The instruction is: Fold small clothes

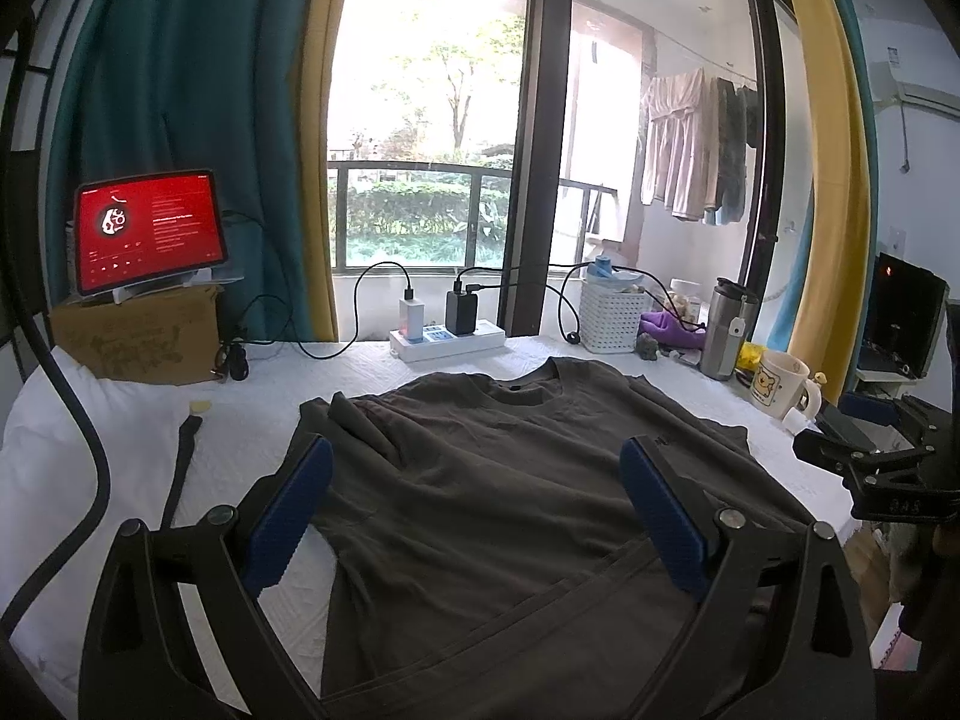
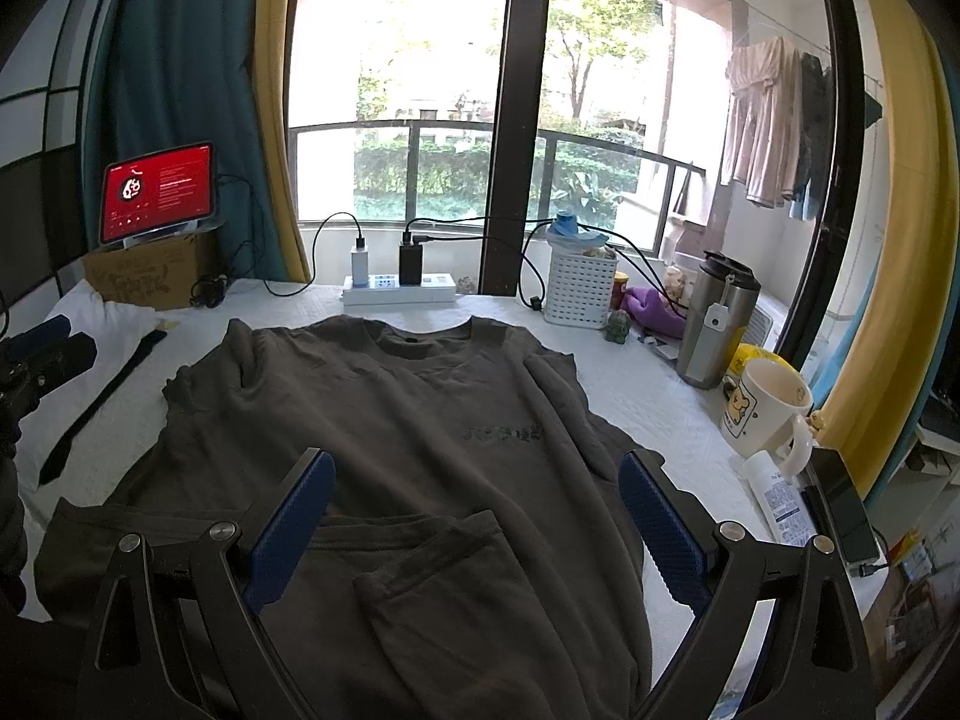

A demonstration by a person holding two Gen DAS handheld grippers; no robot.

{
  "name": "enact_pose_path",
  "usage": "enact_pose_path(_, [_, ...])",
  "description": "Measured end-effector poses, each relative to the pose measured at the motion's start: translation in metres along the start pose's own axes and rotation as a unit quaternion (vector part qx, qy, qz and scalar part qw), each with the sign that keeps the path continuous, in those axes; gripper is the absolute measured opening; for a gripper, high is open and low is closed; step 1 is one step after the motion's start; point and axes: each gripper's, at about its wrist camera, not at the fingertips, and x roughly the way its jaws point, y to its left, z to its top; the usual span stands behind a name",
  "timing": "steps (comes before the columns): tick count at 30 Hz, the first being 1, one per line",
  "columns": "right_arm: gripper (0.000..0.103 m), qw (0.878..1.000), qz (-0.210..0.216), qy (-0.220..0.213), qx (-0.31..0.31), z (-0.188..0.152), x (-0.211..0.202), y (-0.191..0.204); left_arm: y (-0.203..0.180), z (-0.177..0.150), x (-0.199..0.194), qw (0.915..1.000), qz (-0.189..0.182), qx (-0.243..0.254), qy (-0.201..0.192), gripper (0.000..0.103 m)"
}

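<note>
While the brown shirt (image 2: 420,432) lies flat mid-frame on the white bench (image 2: 654,414), both sleeves & the bottom hem look folded in. Left gripper (image 1: 477,510) & right gripper (image 2: 477,516) fingers spread wide, holding nothing. More folds left, I think.

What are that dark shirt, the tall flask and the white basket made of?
The shirt looks like soft matte knit cotton: it wrinkles and drapes limply. The flask seems brushed stainless steel with a dull sheen and a black lid, probably plastic. The basket looks like moulded white plastic, given its regular grid of holes.
</note>
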Motion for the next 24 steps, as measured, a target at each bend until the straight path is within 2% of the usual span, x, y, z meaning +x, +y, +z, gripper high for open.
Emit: enact_pose_path(24, [0.096,1.000,0.003,0.004,0.001,-0.0006,0.0040,0.0027,0.0030,-0.0004,0.0030,1.0000,0.001,-0.002,0.002,0.096])
